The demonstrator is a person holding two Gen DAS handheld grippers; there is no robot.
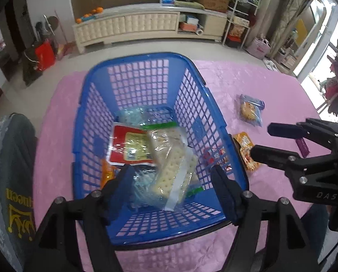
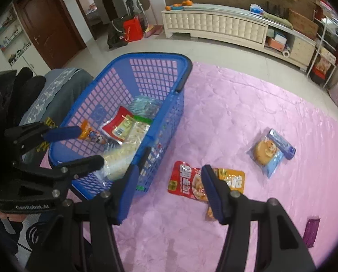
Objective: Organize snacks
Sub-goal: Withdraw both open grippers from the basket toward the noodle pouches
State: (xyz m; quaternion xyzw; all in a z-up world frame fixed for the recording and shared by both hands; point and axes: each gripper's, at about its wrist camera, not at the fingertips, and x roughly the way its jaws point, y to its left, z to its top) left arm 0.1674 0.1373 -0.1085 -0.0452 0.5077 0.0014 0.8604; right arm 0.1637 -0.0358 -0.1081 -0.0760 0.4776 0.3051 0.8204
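Left gripper (image 1: 171,185): black frame, blue pads, jaws spread apart over the basket's near end, nothing between them gripped; a clear-wrapped cracker pack (image 1: 173,161) lies loose below, long axis running 11 to 5 o'clock. Basket (image 1: 132,83): blue plastic lattice, rectangular, long axis toward 12 o'clock in the left view, resting on the surface (image 2: 248,104), a pink quilted cloth. Contents: red-and-yellow flat pouch (image 1: 129,146), pale blue crinkled packets (image 1: 132,115), orange wrapper (image 1: 107,173) at 8 o'clock. Right gripper (image 2: 170,181): same build, jaws apart, hovering just right of the basket above a red glossy pouch (image 2: 183,180) and an orange pouch (image 2: 233,178) that overlap. At 2 o'clock, a blue bun packet (image 2: 270,153), long axis 1 to 7 o'clock. At 4 o'clock, a small purple sachet (image 2: 311,232).
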